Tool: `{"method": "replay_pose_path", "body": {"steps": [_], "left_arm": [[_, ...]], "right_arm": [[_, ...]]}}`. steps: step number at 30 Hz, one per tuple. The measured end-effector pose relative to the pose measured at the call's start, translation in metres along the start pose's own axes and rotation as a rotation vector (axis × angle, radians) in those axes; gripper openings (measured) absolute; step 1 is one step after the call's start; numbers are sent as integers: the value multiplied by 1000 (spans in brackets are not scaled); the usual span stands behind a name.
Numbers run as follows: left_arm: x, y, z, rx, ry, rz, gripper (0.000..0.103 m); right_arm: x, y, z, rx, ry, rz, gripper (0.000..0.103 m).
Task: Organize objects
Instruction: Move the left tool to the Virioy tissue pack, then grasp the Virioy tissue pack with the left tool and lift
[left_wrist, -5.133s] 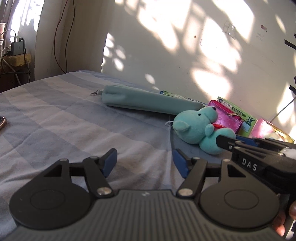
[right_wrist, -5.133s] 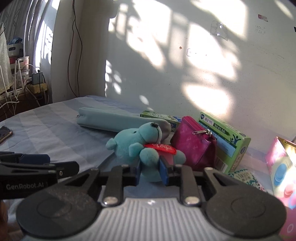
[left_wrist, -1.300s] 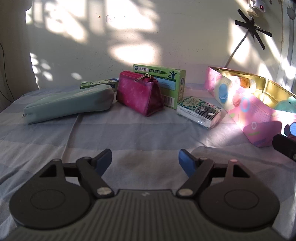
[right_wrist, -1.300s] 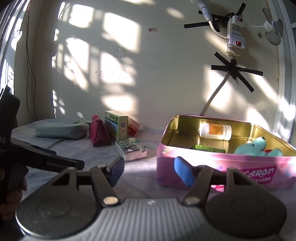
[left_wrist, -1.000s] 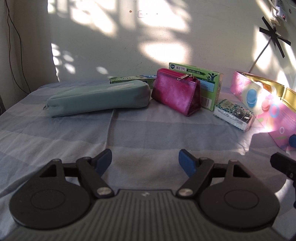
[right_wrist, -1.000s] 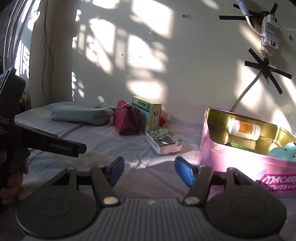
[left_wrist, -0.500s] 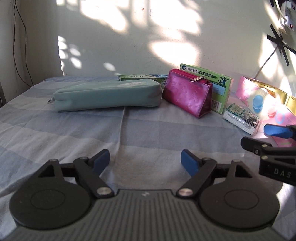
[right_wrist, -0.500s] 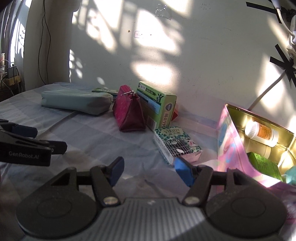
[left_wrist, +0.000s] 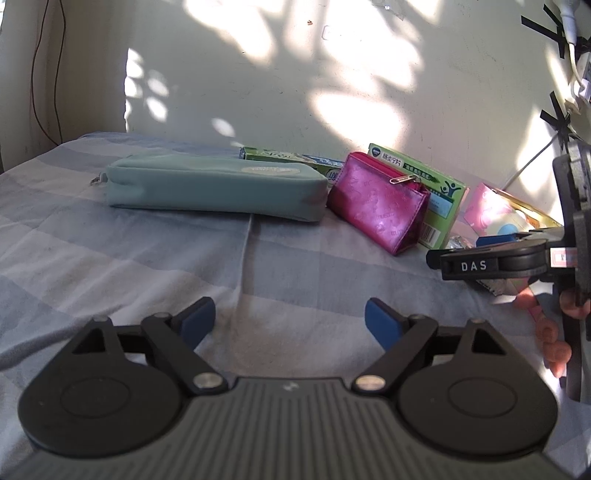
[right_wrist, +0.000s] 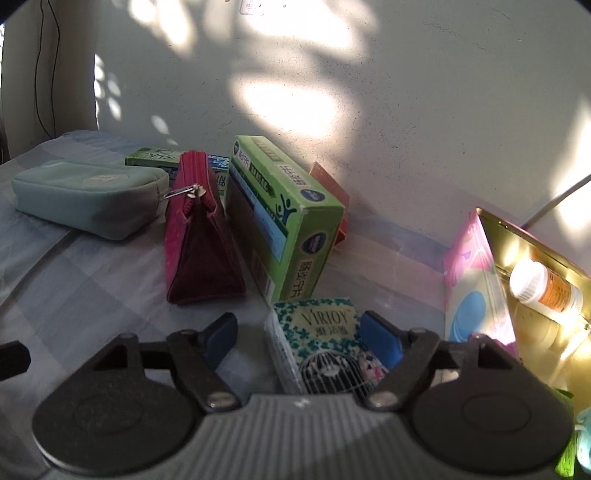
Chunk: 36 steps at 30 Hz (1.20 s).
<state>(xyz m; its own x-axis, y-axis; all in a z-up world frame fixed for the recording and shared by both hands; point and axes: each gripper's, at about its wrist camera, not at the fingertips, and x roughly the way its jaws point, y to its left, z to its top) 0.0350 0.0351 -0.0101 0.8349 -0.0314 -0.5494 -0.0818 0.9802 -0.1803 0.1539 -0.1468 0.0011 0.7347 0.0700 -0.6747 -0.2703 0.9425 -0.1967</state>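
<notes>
My worry is the tissue pack (right_wrist: 317, 332): it sits off-centre between the fingers of my right gripper (right_wrist: 301, 338), close to or touching the right pad with a gap at the left, so closing now may shove it sideways or crush the soft wrapper. That gripper is spread wide and grips nothing yet. The pink tin (right_wrist: 476, 280) lies just to its right. My left gripper (left_wrist: 291, 319) is also wide apart, empty, above bare bedsheet (left_wrist: 110, 258).
</notes>
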Motion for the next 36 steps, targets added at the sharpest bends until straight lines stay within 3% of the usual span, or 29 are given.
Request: {"method": "replay_pose_path", "body": {"steps": [6,10,13,16,21,24,26,31,34,36], "left_arm": [[0,1,0,-6,-1,-7,91],[-1,2,0,-11,-2,-11,91],[0,3,1,-18,-4,-16,91],[0,4,1,-23,-5,-23,91],[0,5,1,-26,-5,-31,91],[0,4,1,-22,-5,-33,91],[-1,3,0,-18,-6,-39,90],[-3,3,0,-7,-5,-104,88],[-7,1,-2,7,29,-197,73],[-14,-2,-6,-11,69,-269,69]], "right_arm": [[6,-24,-2,123,35,54,74],[4,-35,-7,194,47,116,62],[-10,-25,-15,156,37,147,61],[-34,-6,-30,71,5,232,61],[-83,29,-68,-120,-41,434,64],[-109,33,-86,-153,-57,518,68],[-124,28,-97,-124,-88,504,85],[-137,2,-122,17,-75,491,87],[-144,-5,-137,51,-96,471,87],[-150,-2,-144,51,-111,461,85]]}}
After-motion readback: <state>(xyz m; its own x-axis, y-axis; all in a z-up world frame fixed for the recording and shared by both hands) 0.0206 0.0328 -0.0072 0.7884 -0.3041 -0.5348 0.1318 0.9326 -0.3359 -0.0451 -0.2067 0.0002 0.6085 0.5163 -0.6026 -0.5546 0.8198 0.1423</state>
